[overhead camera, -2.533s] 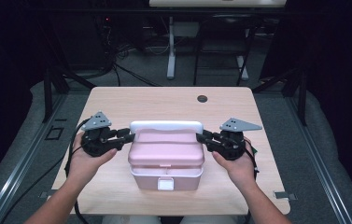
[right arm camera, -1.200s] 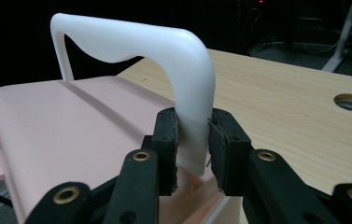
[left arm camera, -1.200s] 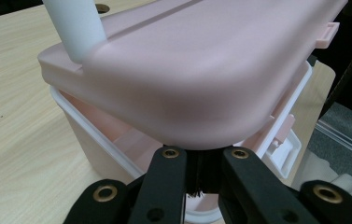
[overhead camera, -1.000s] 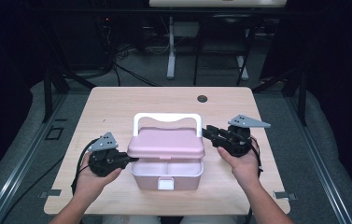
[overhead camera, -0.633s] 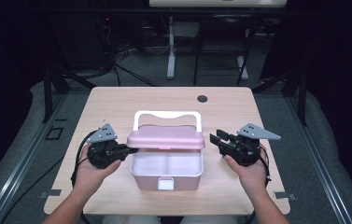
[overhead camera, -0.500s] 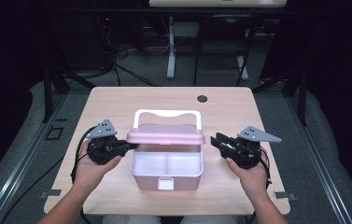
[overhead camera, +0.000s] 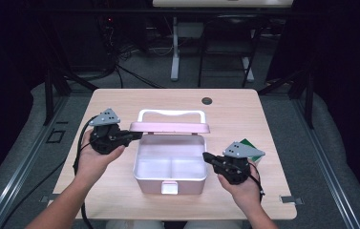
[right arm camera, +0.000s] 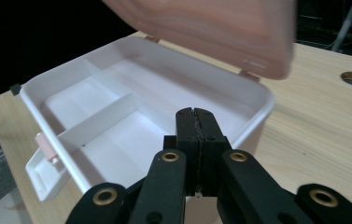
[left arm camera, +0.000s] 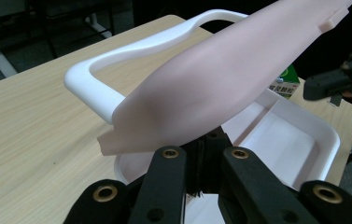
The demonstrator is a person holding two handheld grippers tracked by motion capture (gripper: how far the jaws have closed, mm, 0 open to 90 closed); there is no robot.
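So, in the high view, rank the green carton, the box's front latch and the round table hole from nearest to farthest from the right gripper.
1. Green carton: just behind the right gripper, on its outer side.
2. Front latch: toward the table's middle, on the box's near wall.
3. Round hole: far edge of the table, beyond the raised pink lid.
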